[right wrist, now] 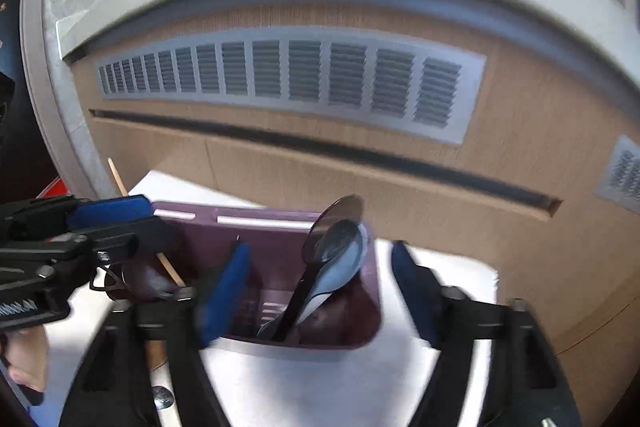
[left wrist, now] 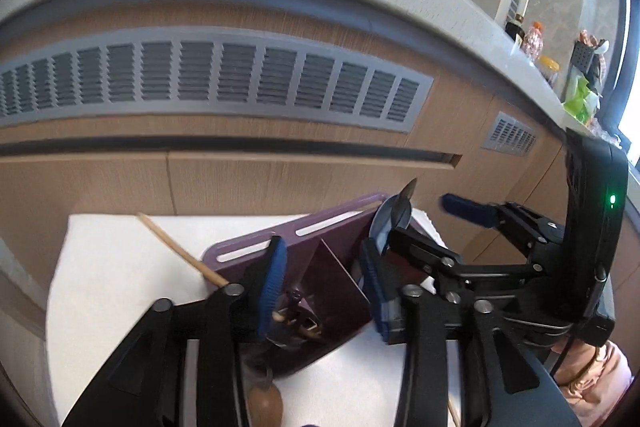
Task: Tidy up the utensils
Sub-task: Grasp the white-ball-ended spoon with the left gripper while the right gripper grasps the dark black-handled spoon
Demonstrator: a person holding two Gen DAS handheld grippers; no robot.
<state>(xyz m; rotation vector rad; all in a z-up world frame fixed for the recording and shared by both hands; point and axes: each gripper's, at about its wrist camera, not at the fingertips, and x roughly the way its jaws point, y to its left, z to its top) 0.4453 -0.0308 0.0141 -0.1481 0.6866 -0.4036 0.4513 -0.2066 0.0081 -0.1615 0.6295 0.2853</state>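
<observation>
A: Wood-panel cabinet front [left wrist: 280, 179] with a grey vent grille [left wrist: 216, 79] behind, white table [left wrist: 120, 267] in front.

B: Task items?

A: Purple utensil holder [right wrist: 280, 251] sits on the table, split by a divider into compartments. 2 spoons, 1 black [right wrist: 332, 227] and 1 grey-blue [right wrist: 340, 267], stand tilted in the right compartment, bowls up above the rim. Wooden stick [left wrist: 180, 253] leans out of the left side, top end over the table.

B: Left gripper?

A: Left gripper [left wrist: 324, 279] spread wide, nothing between the pads, hovering over the holder's left compartment. Brown spoon [left wrist: 265, 401] lies just under its body.

B: Right gripper?

A: Right gripper [right wrist: 320, 291] also wide, holding nothing; 1 blue fingertip [right wrist: 224, 291] is inside the holder, the other outside its right wall. View blurred.
</observation>
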